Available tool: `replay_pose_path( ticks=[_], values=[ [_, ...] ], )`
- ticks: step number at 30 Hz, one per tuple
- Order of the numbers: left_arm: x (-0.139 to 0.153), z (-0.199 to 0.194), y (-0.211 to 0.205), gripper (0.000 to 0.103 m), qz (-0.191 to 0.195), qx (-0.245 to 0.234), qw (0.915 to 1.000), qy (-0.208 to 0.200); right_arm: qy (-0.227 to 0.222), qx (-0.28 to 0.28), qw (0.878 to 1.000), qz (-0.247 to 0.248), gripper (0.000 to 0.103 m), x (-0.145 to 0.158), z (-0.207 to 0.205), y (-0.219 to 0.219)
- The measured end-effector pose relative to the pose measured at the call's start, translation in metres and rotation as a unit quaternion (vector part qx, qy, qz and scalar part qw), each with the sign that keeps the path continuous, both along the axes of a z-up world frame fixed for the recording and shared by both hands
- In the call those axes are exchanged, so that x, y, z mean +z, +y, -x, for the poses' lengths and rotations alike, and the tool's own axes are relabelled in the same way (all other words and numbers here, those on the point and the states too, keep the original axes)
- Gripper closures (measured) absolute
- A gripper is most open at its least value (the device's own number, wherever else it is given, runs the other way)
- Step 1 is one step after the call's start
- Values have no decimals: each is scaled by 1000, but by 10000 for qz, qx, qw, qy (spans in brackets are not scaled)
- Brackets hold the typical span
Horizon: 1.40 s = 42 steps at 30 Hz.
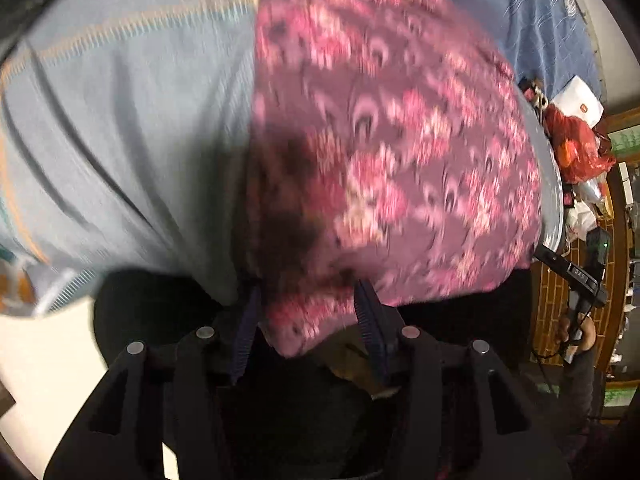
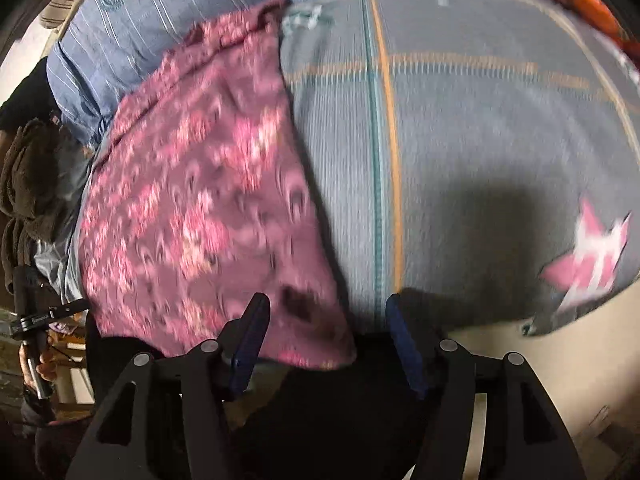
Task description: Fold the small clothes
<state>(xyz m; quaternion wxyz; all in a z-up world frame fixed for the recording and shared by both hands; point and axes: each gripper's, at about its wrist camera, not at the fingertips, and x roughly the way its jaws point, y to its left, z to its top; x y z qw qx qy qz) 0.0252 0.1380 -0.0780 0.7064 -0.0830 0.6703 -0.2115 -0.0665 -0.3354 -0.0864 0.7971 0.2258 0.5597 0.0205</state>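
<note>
A small pink and purple floral garment (image 1: 380, 140) lies spread on a grey-blue blanket (image 1: 120, 120), blurred by motion. Its near corner droops over the bed's edge between the fingers of my left gripper (image 1: 308, 292), whose jaws stand partly apart and do not visibly press the cloth. In the right wrist view the same garment (image 2: 192, 208) fills the left half. My right gripper (image 2: 326, 304) stands open over its near right corner. The left fingertip (image 2: 256, 316) lies over the cloth, the right one over the blanket (image 2: 460, 120).
A blue striped cloth (image 2: 180, 8) lies behind the garment. The blanket carries orange lines and a pink star patch (image 2: 588, 256). Red bags (image 1: 576, 148) pile up beyond the bed. Brown fleece (image 2: 28, 176) lies at the left edge. Pale floor (image 2: 540, 380) shows below the bed edge.
</note>
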Motion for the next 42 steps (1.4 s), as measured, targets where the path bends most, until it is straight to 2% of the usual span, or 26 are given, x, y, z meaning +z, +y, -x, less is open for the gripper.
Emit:
replay_pose_path(
  ticks=[4,7,9,10,11,12,14,17,19,24,27,34,42],
  values=[
    [-18,7,-7,57,-251,-160,9992,282,-3,172,9995,-252,37,-6,-3,4],
    [-22,9,-10,58,-252,-196,9993,212,-51,313,9990,-316,34,-6,-1,6],
    [-21,10,-11,76,-157,-182,9996,133,-117,358,9987,-355,38,-7,0,7],
    [-23,11,-13,98,-127,-190,9996,149,-173,389,9986,-304,49,-7,2,7],
    [-26,11,-15,97,-82,-189,9996,205,-188,430,9985,-266,61,-7,6,5],
    [-25,11,-15,97,-42,-159,9997,183,-171,495,9981,-314,96,-8,5,7],
    [-20,13,-16,97,63,-221,9997,121,-289,563,9973,-360,94,-3,8,10],
    [4,18,-15,97,559,-303,9979,-81,-631,665,9943,-549,94,16,15,13],
    [25,18,-12,97,902,-279,9950,-319,-922,653,9907,-754,94,30,19,11],
    [52,1,-6,97,1630,-4,9852,-533,-1484,487,9818,-1077,94,58,13,5],
    [57,-10,-5,97,1742,109,9826,-632,-1687,411,9799,-984,94,69,4,6],
    [75,-38,7,97,2027,443,9739,-916,-2090,184,9706,-1181,94,89,-24,2],
    [92,-98,9,97,2244,994,9597,-1367,-2419,10,9621,-1263,94,108,-74,-4]
  ],
)
